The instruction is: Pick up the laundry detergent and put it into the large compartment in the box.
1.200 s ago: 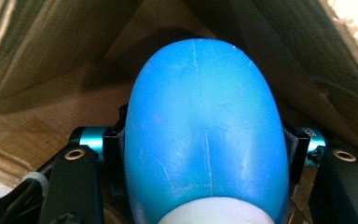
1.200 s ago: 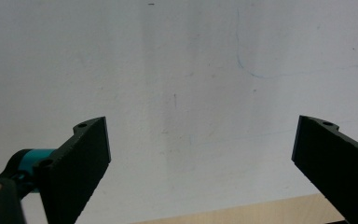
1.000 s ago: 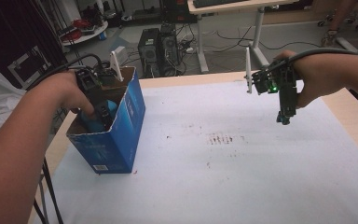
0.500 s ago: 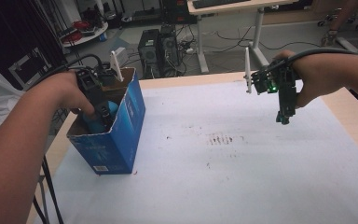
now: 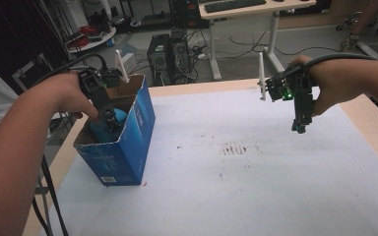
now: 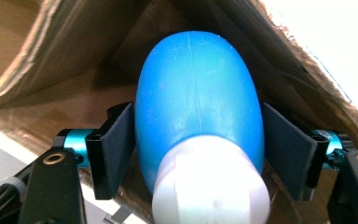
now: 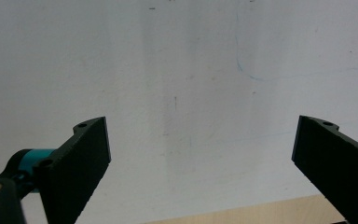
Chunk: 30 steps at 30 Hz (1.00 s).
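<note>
A blue bottle (image 5: 100, 129) with a white cap (image 6: 209, 186) lies inside an open blue cardboard box (image 5: 128, 147) at the table's left. My left gripper (image 5: 110, 119) reaches down into the box. In the left gripper view the bottle (image 6: 198, 102) sits between the two black pads (image 6: 116, 144), cap end toward the camera. The jaws have just been opening and stand a little off the bottle's sides, so the left gripper (image 6: 198, 149) is open around it. My right gripper (image 5: 299, 129) hangs over the white table cover at the far right, open (image 7: 200, 158) with nothing between its jaws.
A white sheet (image 5: 256, 172) covers the table, with small reddish marks (image 5: 234, 149) near its middle. Bare wood (image 5: 369, 118) runs along the right edge. Behind the table stand computer towers (image 5: 170, 46) and a desk (image 5: 256, 10) with cables on the floor.
My left gripper stays inside the box with the blue bottle under it and has barely shifted. The right hand and its gripper have not moved.
</note>
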Available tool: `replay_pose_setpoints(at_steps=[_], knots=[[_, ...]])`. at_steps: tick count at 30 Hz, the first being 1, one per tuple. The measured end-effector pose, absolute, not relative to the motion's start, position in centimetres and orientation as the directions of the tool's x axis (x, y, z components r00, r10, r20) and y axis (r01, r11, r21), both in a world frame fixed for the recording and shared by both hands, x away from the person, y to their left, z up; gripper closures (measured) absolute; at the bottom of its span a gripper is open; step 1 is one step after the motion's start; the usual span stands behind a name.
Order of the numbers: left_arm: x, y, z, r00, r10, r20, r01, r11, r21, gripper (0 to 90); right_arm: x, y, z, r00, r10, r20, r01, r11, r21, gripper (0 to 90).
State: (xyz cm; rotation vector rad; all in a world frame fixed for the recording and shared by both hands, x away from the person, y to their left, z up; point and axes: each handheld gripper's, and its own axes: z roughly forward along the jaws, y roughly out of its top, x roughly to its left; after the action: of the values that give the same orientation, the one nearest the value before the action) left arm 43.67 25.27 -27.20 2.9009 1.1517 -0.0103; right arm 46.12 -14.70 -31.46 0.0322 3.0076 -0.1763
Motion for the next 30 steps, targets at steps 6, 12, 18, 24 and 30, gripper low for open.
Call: replay_pose_setpoints(at_steps=[6,12,18,24,30], knots=[[43.5,25.2,-26.0,0.733,0.68,-0.01,0.68,-0.733,0.031,24.6,46.1,-14.8,-31.4,-0.991,0.025,-0.131,0.04,0.993,-0.109,3.4],[43.3,24.9,-24.9,0.74,0.672,-0.006,0.672,-0.74,0.036,21.8,46.2,-14.9,-31.5,-0.991,0.019,-0.13,0.033,0.994,-0.108,3.4],[42.8,24.6,-23.3,0.758,0.652,0.0,0.651,-0.758,0.037,18.4,46.2,-14.8,-31.4,-0.992,0.019,-0.128,0.033,0.994,-0.106,3.4],[42.6,24.4,-22.4,0.774,0.633,0.01,0.633,-0.774,0.038,16.4,46.2,-14.8,-31.4,-0.992,0.023,-0.127,0.036,0.994,-0.104,3.4],[42.2,23.3,-20.9,0.809,0.587,0.02,0.586,-0.809,0.04,12.3,46.1,-14.8,-31.3,-0.992,0.022,-0.128,0.034,0.995,-0.099,3.4]])
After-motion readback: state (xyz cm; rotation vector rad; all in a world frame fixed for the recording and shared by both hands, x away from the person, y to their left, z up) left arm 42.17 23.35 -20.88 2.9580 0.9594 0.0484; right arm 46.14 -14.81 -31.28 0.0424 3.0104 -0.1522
